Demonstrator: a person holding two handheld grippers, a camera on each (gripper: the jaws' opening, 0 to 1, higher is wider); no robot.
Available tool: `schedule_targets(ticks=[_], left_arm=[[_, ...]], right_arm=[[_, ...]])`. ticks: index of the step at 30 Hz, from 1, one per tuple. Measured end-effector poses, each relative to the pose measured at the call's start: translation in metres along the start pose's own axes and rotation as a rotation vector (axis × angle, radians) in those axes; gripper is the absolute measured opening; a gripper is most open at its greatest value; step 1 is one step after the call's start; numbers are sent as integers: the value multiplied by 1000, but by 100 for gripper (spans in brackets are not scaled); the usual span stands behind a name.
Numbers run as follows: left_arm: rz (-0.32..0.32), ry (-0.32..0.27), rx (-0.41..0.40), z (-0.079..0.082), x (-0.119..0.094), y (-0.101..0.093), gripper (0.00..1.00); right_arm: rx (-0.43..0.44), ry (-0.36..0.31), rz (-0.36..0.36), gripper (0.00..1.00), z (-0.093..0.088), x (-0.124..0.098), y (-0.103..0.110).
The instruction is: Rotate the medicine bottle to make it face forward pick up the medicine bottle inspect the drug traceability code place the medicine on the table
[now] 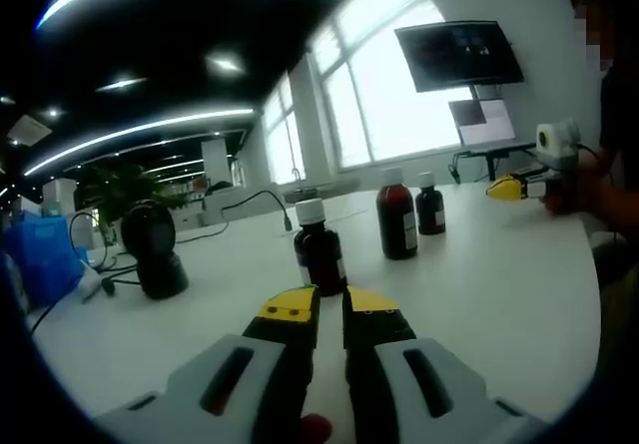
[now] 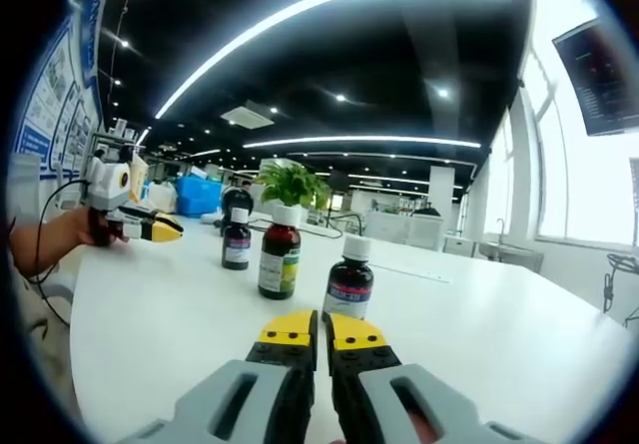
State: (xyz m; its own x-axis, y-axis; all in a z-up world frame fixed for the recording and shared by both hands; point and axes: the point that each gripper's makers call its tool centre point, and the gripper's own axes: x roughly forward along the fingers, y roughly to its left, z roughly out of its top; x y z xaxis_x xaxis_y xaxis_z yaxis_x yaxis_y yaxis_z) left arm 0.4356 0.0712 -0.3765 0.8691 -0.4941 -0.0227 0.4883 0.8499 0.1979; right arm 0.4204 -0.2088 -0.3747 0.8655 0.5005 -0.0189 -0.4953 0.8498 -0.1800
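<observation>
On the white table (image 1: 479, 294) three dark medicine bottles stood upright in a loose row well in from its edges: in the left gripper view the nearest bottle (image 1: 319, 249) stood just past the tips of the left gripper (image 1: 330, 302), whose jaws were drawn almost together and held nothing. The tall bottle (image 1: 396, 217) and the small bottle (image 1: 430, 205) stood farther back, close beside each other. In the right gripper view the right gripper (image 2: 319, 329) also had its jaws nearly shut and empty, just short of the nearest bottle (image 2: 349, 279), while a black scanner (image 1: 152, 244) sat toward the table's far edge.
</observation>
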Motion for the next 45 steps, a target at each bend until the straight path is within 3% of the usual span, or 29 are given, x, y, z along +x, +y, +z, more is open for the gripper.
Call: schedule_targets(ticks=[12, 15, 20, 23, 25, 26, 38, 41, 45], left_arm=[[-5, 6, 10, -1, 0, -3, 3], [-5, 8, 7, -2, 1, -1, 3], [-8, 12, 13, -3, 1, 0, 3], [-10, 17, 17, -4, 2, 0, 3], [-10, 17, 19, -4, 2, 0, 3], [-9, 17, 19, -5, 2, 0, 3], [-11, 15, 17, -4, 3, 0, 3], [-16, 16, 17, -5, 3, -1, 3], [-19, 20, 19, -6, 3, -2, 3]], right_arm=[[12, -19, -27, 0, 8, -2, -3], [16, -18, -91, 0, 9, -4, -17], [22, -19, -100, 0, 11, -4, -20], [81, -28, -144, 0, 12, -8, -28], [39, -46, -119, 0, 15, -8, -25], [12, -46, -147, 0, 15, -9, -28], [8, -40, -85, 0, 33, -3, -20], [-30, -32, -69, 7, 38, 3, -22], [-29, -41, -47, 7, 48, 10, -27]])
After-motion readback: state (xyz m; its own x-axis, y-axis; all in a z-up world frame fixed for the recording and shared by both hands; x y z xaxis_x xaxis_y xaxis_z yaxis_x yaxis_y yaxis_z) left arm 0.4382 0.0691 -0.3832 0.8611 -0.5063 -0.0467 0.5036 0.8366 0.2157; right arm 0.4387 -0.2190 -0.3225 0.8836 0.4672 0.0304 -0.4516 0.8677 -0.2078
